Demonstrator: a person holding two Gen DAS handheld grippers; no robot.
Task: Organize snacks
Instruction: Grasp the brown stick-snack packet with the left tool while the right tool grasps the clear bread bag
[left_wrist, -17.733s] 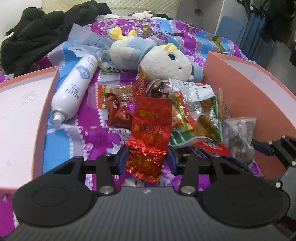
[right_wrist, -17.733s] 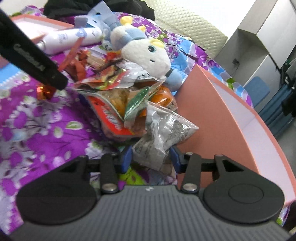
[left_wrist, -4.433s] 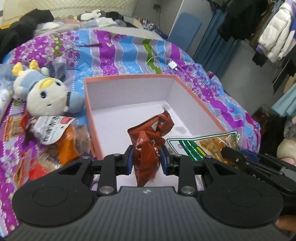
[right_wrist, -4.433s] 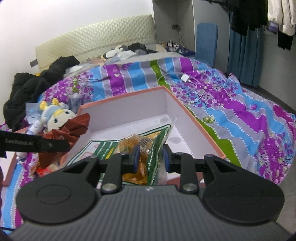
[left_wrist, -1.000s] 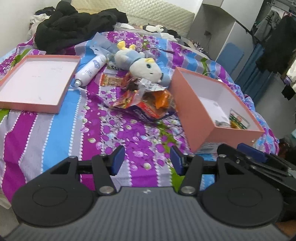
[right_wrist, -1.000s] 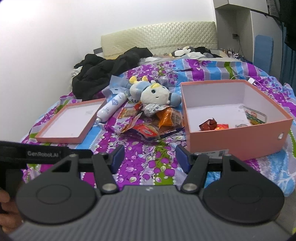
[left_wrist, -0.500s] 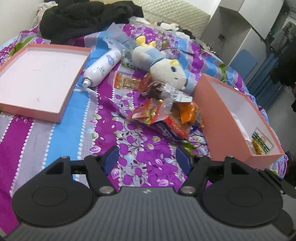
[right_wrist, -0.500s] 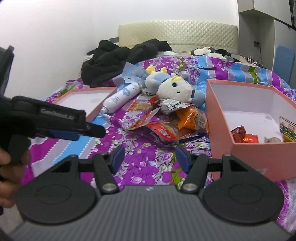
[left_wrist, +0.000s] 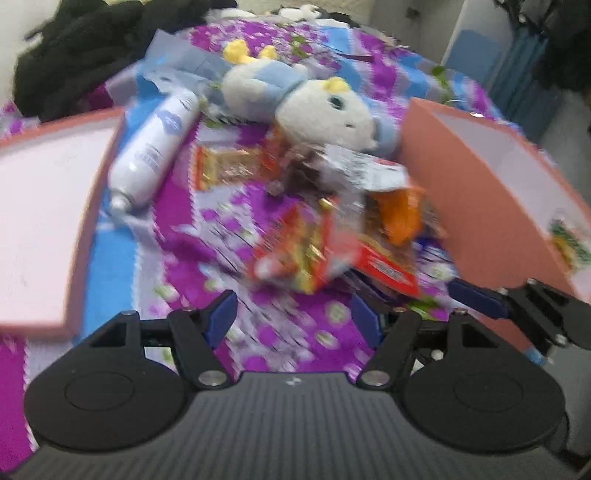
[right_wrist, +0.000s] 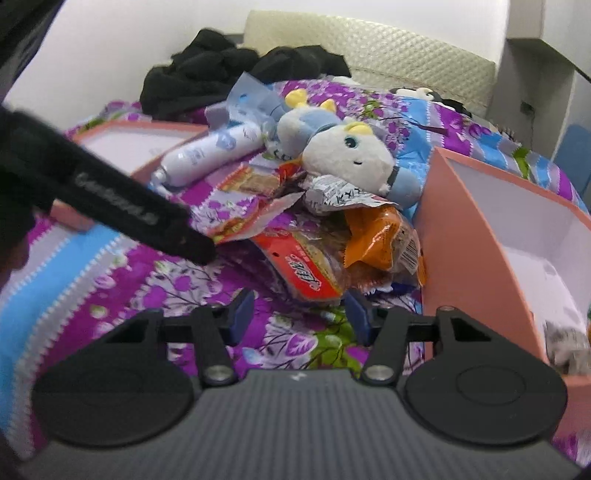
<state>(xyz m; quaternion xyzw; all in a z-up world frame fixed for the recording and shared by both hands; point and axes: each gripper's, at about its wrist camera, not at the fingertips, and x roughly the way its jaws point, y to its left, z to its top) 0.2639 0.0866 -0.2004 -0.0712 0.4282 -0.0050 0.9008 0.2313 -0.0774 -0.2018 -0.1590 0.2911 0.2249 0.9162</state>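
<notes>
Several snack packets lie heaped on the purple bedspread: a red packet (left_wrist: 306, 254) (right_wrist: 306, 266), an orange one (left_wrist: 399, 214) (right_wrist: 380, 240), a white printed wrapper (right_wrist: 332, 195) and a biscuit packet (left_wrist: 225, 166). My left gripper (left_wrist: 292, 319) is open just short of the red packet, with nothing between its fingers. My right gripper (right_wrist: 300, 314) is open with its jaws closing; the red packet's near edge lies just ahead of its tips, untouched. The pink box (left_wrist: 480, 206) (right_wrist: 472, 229) stands right of the heap, with a green packet (left_wrist: 569, 243) inside.
The box lid (left_wrist: 44, 206) (right_wrist: 140, 147) lies at the left. A white spray bottle (left_wrist: 155, 147) (right_wrist: 207, 155) and a plush toy (left_wrist: 314, 103) (right_wrist: 340, 147) lie behind the heap. Black clothes (right_wrist: 221, 70) are piled at the headboard. The left gripper's finger (right_wrist: 129, 210) crosses the right wrist view.
Both grippers have dropped and come close to the snack heap, which now fills both views. The right jaws have narrowed. The left jaws stand wider than a second ago.
</notes>
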